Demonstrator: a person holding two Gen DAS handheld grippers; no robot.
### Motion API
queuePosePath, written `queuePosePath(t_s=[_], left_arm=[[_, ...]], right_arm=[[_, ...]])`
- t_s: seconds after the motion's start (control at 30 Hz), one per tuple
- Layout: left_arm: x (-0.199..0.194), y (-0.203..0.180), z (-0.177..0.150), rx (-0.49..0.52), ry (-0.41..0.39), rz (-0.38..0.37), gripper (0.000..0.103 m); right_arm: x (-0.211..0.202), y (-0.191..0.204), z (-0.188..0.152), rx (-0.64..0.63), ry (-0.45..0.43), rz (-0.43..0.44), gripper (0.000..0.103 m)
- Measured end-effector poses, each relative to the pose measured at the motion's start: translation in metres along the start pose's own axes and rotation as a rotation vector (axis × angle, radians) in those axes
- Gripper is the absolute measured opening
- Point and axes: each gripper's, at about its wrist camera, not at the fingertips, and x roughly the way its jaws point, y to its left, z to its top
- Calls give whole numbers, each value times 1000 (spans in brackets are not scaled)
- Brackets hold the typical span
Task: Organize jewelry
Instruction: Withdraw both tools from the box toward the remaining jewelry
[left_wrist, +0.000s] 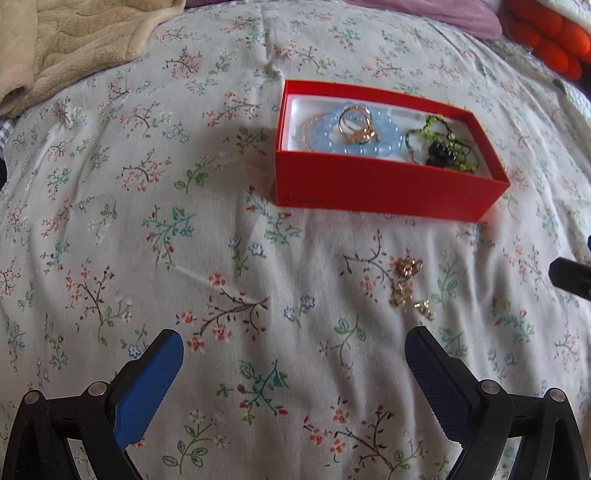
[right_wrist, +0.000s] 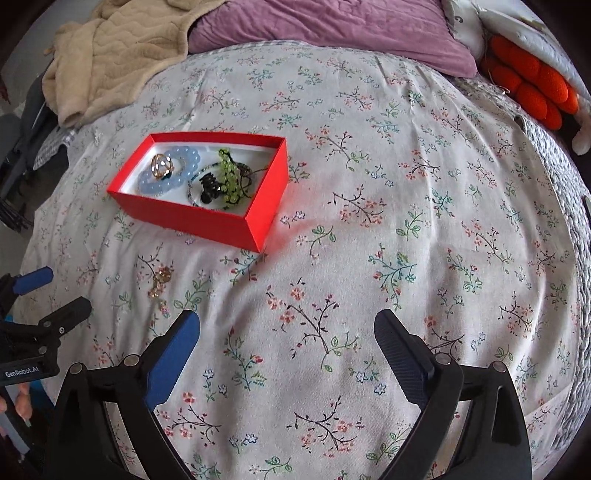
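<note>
Floral bedspread (left_wrist: 258, 258); gold jewelry (left_wrist: 408, 284) beside red box (left_wrist: 388, 192).

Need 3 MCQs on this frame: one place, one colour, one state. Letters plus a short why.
1. Where does the loose gold jewelry lie?
A. in the box
B. on the bedspread, in front of the box
C. on the purple pillow

2. What colour is the box?
A. red
B. white
C. green

3. How does the left claw stand?
A. shut on a bracelet
B. shut on nothing
C. open, holding nothing

Key: 1 B, the gold pieces sit on the floral bedspread on the near side of the box. 2 A, its outer walls are red. 3 C, its fingers are spread wide with only cloth between them.
</note>
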Motion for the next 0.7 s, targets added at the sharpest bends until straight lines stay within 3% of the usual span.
queuePosePath(t_s=[0.33,0.5,0.7], left_arm=[[9,-18,-10,26,49,-134,97],[16,-53,-22,148,79,-247,78],[26,-79,-33,296,61,-257,66]], right_arm=[[17,9,-6,-58,57,-11,97],[19,3,-4,-38,63,-11,97],[20,-5,-6,-17,76,-5,97]])
